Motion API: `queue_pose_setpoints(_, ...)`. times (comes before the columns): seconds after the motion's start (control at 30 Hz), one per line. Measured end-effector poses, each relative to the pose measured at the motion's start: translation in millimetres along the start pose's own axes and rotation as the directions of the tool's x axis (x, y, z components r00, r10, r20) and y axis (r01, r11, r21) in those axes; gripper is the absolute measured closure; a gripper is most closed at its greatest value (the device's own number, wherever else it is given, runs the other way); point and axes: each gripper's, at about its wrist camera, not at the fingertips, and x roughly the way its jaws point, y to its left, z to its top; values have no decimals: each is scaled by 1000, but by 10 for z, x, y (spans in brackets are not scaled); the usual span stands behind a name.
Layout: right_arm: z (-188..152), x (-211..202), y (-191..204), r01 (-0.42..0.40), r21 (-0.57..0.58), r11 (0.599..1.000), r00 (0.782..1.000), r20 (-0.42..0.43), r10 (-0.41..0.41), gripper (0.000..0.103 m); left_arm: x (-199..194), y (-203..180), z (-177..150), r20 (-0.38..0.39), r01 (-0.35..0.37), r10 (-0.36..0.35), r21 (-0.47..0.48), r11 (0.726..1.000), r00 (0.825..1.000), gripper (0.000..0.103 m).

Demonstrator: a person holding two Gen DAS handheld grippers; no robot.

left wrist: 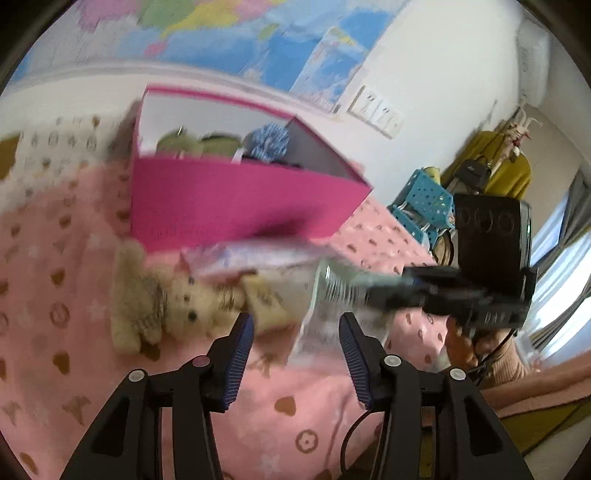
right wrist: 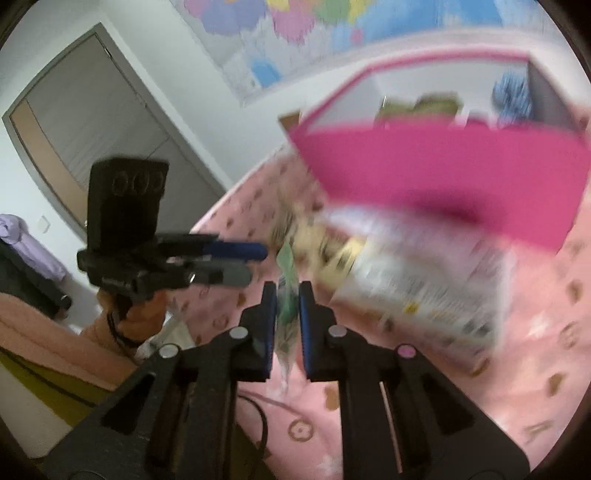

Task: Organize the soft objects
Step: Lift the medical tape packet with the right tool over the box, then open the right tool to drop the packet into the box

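Note:
A beige teddy bear (left wrist: 173,299) lies on the pink patterned blanket (left wrist: 74,258), just in front of a magenta box (left wrist: 240,188). The box holds green plush toys (left wrist: 195,144) and a blue-and-white item (left wrist: 266,142). My right gripper (right wrist: 288,295) is shut on the green edge of a blurred clear printed packet (right wrist: 424,277), which hangs above the blanket before the magenta box (right wrist: 443,166). In the left wrist view the right gripper (left wrist: 369,286) reaches in from the right, holding the packet (left wrist: 325,314). My left gripper (left wrist: 295,326) is open, with the packet's lower part hanging just ahead, untouched. The left gripper (right wrist: 251,263) shows at the left.
Stacked blue perforated baskets (left wrist: 424,199) stand past the bed's far corner, beside a rack with a mustard garment (left wrist: 495,170). A map (left wrist: 221,22) hangs on the wall behind the box. A grey door (right wrist: 92,129) is at the left. A person's hand (left wrist: 461,343) holds the right gripper.

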Motion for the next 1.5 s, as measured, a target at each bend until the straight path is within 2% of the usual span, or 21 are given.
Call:
queue_pose_setpoints(0.1, 159, -182, 42, 28, -25, 999, 997, 75, -26, 90, -24, -139, 107, 29, 32, -33, 65, 997, 999, 52)
queue_pose_setpoints(0.23, 439, -350, 39, 105, -60, 993, 982, 162, -94, 90, 80, -314, 279, 32, 32, -36, 135, 990, 999, 52)
queue_pose_setpoints(0.3, 559, -400, 56, 142, -72, 987, 974, 190, -127, 90, 133, -409, 394, 60, -13, 2, 179, 984, 998, 52)
queue_pose_setpoints(0.43, 849, -405, 139, 210, -118, 971, 954, 244, -176, 90, 282, -448, 746, 96, -87, 69, 187, 978, 993, 53)
queue_pose_setpoints(0.5, 1009, -384, 177, 261, -141, 955, 935, 282, -214, 90, 335, -457, 917, 111, -97, 76, 191, 977, 991, 53)
queue_pose_setpoints(0.53, 1069, -373, 172, 257, -144, 956, 935, 287, -208, 90, 356, -457, 984, 118, -110, 88, 192, 975, 989, 53)
queue_pose_setpoints(0.6, 1200, -333, 196, 284, -160, 946, 923, 312, -224, 90, 397, -432, 1116, 144, -174, 147, 193, 966, 979, 54)
queue_pose_setpoints(0.67, 1325, -238, 206, 329, -184, 926, 908, 333, -256, 90, 440, -389, 1193, 145, -206, 180, 189, 960, 973, 58)
queue_pose_setpoints(0.73, 1415, -150, 168, 328, -184, 927, 909, 330, -256, 90, 517, -294, 1296, 127, -209, 189, 170, 963, 974, 59)
queue_pose_setpoints(0.8, 1477, -41, 115, 363, -186, 913, 898, 332, -290, 90, 599, -206, 1350, 112, -236, 220, 158, 959, 969, 60)
queue_pose_setpoints(0.97, 1518, 315, -148, 307, -142, 941, 934, 233, -270, 88, 822, 107, 1375, 10, -282, 282, 88, 955, 959, 60)
queue_pose_setpoints(1.03, 1493, 400, -227, 299, -131, 945, 940, 210, -268, 77, 813, 224, 1329, -18, -283, 285, 74, 956, 958, 59)
queue_pose_setpoints(1.1, 1455, 406, -286, 269, -110, 957, 949, 200, -243, 71, 727, 326, 1291, -14, -273, 274, 41, 961, 962, 59)
queue_pose_setpoints(1.3, 1376, 287, -439, 208, -38, 977, 961, 193, -197, 68, 563, 355, 1217, 18, -279, 278, 21, 960, 960, 58)
queue_pose_setpoints(1.5, 1190, 49, -467, 170, -1, 985, 964, 210, -166, 68, 376, 200, 1124, 76, -244, 241, 34, 969, 967, 58)
